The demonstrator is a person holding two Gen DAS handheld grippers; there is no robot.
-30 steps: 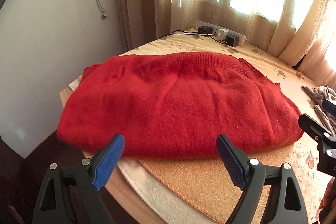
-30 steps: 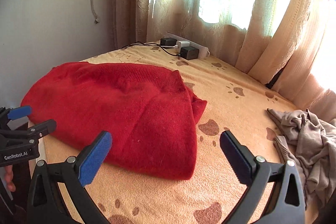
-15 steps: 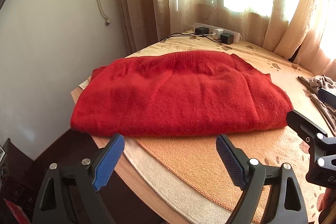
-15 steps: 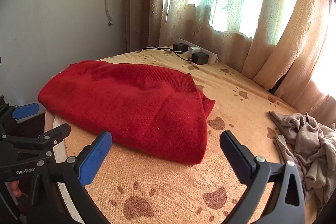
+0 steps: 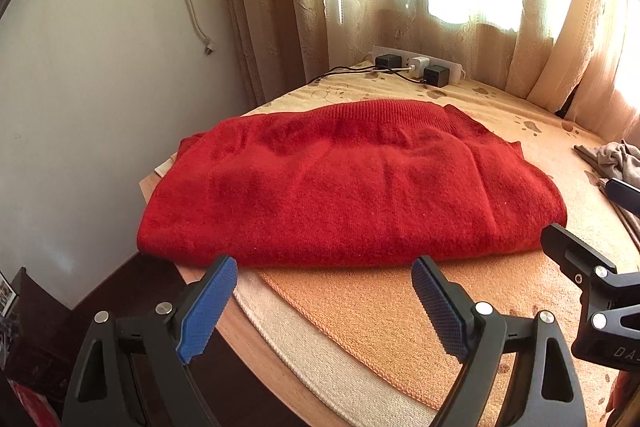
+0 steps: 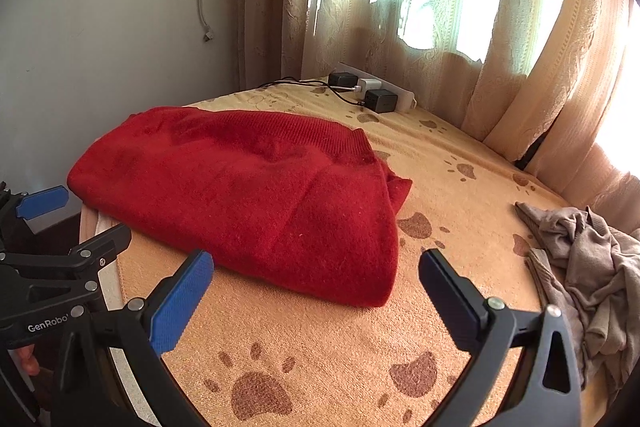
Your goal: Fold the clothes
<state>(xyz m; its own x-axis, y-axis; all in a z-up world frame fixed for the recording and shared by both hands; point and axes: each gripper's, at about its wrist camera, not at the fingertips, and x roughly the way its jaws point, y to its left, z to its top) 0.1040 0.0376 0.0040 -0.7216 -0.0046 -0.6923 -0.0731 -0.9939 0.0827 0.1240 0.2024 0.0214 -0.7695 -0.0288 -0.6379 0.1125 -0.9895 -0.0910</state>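
Now folded red sweater, long axis w/ near table edge.

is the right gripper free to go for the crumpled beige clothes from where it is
Probably yes: the right gripper is open and empty, and only bare blanket lies between it and the beige clothes.

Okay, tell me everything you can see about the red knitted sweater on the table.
The red knitted sweater is a fuzzy, wool-like garment, folded into a thick, roughly rectangular bundle. A ribbed band runs along its far edge, and a loose bit of fabric pokes out at its right side. It lies flat on the orange paw-print cloth near the table's left edge, with one corner overhanging slightly. Neither gripper touches it; both sit open, short of it.
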